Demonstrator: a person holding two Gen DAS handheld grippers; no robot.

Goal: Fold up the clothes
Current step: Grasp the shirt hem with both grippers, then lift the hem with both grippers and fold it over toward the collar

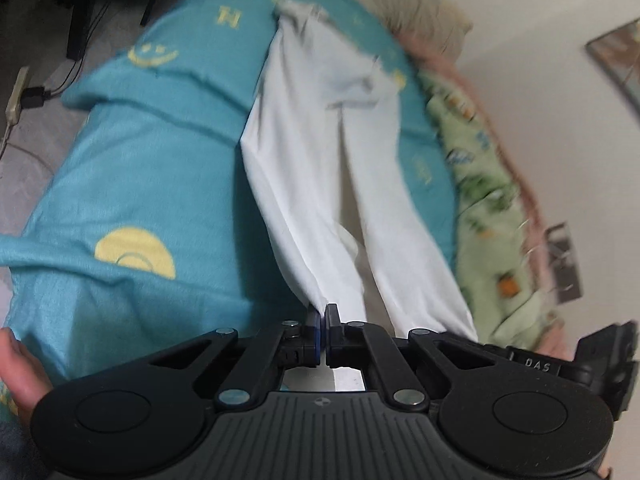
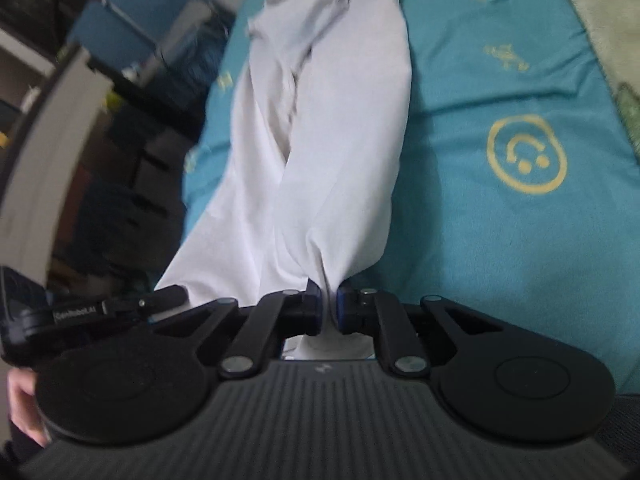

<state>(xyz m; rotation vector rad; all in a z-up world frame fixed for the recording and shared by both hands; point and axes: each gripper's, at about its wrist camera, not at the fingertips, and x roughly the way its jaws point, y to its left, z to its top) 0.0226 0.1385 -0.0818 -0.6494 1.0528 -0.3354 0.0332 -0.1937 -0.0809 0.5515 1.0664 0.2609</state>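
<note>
A white garment hangs stretched from both grippers down to the teal blanket. My left gripper is shut on one near corner of the garment. In the right wrist view the same white garment runs away from my right gripper, which is shut on a bunched edge of it. The far end of the garment rests crumpled on the teal blanket. The other gripper shows at each view's lower edge, on the right in the left wrist view and on the left in the right wrist view.
The teal blanket with yellow smiley prints covers the bed. A green patterned quilt lies along the wall side. A beige pillow sits at the head. Cables and a power strip lie on the floor. Dark furniture and shelves stand beside the bed.
</note>
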